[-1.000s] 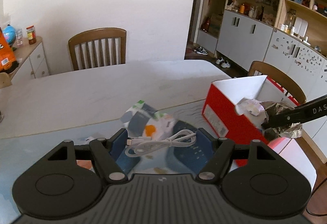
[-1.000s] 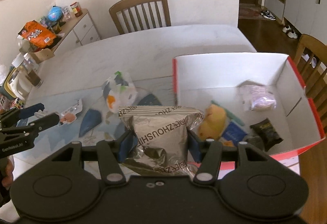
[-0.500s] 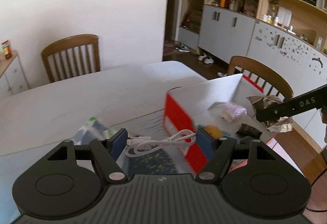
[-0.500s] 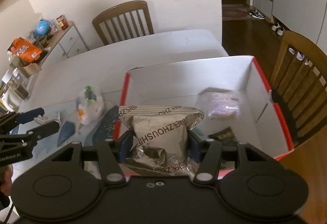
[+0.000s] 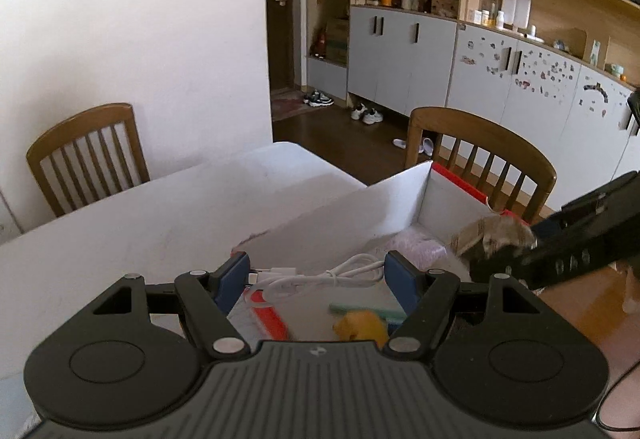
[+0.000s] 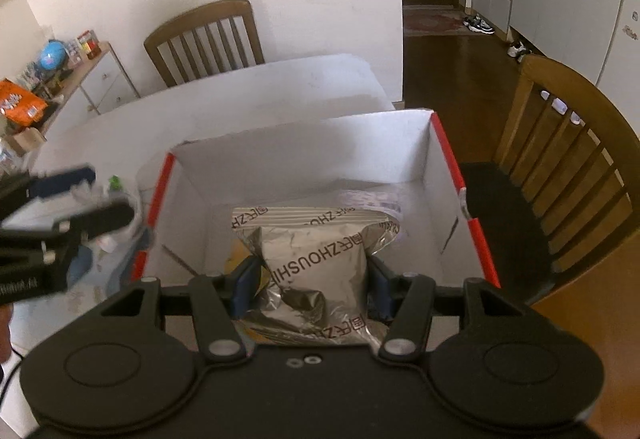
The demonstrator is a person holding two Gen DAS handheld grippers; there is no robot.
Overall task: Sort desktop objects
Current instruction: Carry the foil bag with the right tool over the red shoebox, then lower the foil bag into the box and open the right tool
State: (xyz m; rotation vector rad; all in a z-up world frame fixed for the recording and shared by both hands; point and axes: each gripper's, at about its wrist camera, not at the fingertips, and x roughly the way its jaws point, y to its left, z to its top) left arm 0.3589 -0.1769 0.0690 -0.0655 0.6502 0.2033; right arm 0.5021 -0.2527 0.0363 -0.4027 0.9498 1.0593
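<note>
**Cable and foil pouch carried over the red-and-white box**

Left wrist view: a coiled white USB cable (image 5: 320, 276) is held across the left gripper (image 5: 318, 281), its blue fingers (image 5: 234, 277) set fairly wide and pinching the bundle at its ends, above the near left corner of the cardboard box (image 5: 352, 215). The cable is judged light, limp and springy; it is best held across the bundled loops, not by one strand. A yellow toy (image 5: 360, 325) is seen in the box below.

Right wrist view: a crinkled silver foil snack pouch (image 6: 316, 263) is clamped by the right gripper (image 6: 312, 285) at its narrowed waist, above the box interior beside the tabletop (image 6: 256, 87). It is judged light, soft, slippery and crushable, so a gentle mid-body grip is favoured.
</note>
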